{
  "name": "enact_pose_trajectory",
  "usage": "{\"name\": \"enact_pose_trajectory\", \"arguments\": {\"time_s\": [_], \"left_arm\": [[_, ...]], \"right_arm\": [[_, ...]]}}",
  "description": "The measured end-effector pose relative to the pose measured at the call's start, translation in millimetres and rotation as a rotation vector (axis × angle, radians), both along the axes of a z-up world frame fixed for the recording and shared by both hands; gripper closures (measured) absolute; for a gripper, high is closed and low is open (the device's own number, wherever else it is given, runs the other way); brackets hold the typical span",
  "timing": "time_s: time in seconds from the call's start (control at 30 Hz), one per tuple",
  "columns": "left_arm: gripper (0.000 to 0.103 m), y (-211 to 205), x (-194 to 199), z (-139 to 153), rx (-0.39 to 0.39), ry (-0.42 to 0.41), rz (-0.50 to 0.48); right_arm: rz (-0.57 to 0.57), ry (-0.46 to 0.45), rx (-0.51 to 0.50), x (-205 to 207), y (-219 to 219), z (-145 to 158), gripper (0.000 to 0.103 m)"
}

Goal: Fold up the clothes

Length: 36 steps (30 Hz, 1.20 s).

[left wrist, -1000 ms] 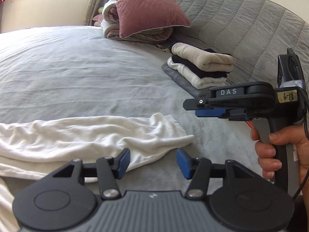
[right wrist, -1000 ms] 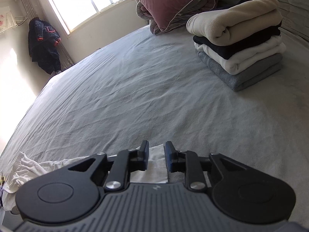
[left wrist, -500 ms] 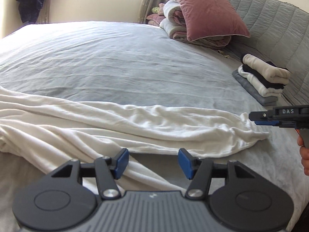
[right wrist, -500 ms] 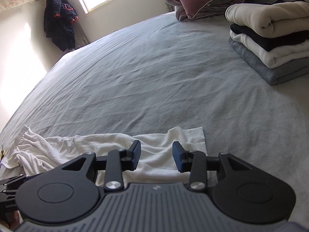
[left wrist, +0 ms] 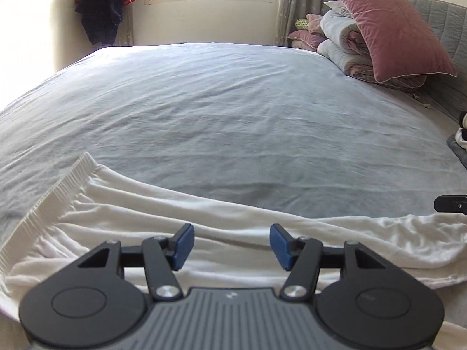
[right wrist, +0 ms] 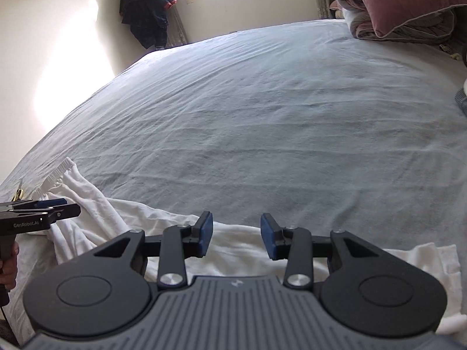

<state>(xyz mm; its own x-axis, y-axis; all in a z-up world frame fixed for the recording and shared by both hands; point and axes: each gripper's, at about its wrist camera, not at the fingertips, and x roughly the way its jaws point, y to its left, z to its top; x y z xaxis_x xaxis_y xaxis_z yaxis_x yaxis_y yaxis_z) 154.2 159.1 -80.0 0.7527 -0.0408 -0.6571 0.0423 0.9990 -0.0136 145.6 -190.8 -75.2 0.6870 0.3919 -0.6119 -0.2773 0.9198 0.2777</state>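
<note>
A white pair of trousers (left wrist: 239, 233) lies stretched along the near edge of the grey bed, its ribbed waistband (left wrist: 49, 198) at the left. It also shows in the right wrist view (right wrist: 239, 245), with the leg hem at the right. My left gripper (left wrist: 232, 246) is open and empty, just above the cloth near the waistband end. My right gripper (right wrist: 236, 239) is open and empty above the middle of the trousers. The left gripper also appears at the left of the right wrist view (right wrist: 43, 210).
The grey bedsheet (left wrist: 233, 110) spreads wide beyond the trousers. A pink pillow (left wrist: 391, 26) on folded quilts sits at the far right by the headboard. A stack of folded clothes (left wrist: 459, 143) peeks in at the right edge. A dark jacket (right wrist: 149, 5) hangs by the window.
My left gripper swept left along the trousers from the leg hem to the waistband end. My right gripper opened, let go of the hem, and moved left over the cloth.
</note>
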Motion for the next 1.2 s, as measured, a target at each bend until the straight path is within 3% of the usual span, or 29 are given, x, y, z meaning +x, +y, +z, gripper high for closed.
{"name": "enact_pose_trajectory", "arguments": {"time_s": [0.17,0.3,0.53,0.77,0.97,1.0,1.03,1.2], "left_arm": [[0.043,54.7,35.9,-0.3,0.061,-0.011,0.113],[0.042,92.4,56.0,1.3,0.074,-0.017,0.189],[0.041,129.8,75.0,-1.6,0.021,-0.026,0.248],[0.043,149.8,88.8,-7.7,-0.064,-0.018,0.26],[0.074,157.8,94.8,-12.1,-0.142,-0.004,0.253],[0.088,158.7,94.6,-12.8,-0.153,-0.006,0.248],[0.096,160.1,94.4,-12.9,-0.171,-0.008,0.239],[0.097,167.6,86.4,-8.9,-0.217,-0.088,0.259]], "right_arm": [[0.229,-0.056,-0.022,29.7,57.8,-1.0,0.062],[0.405,-0.051,-0.048,51.9,89.7,-6.0,0.062],[0.565,-0.058,-0.033,64.9,103.3,-13.7,0.062],[0.63,-0.059,-0.063,65.7,104.2,-24.7,0.068],[0.687,-0.068,-0.083,61.8,103.1,-25.0,0.097],[0.683,-0.071,-0.075,62.3,101.7,-24.8,0.1],[0.679,-0.073,-0.066,62.8,100.3,-24.5,0.1],[0.606,-0.122,-0.017,65.0,88.6,-14.4,0.101]]}}
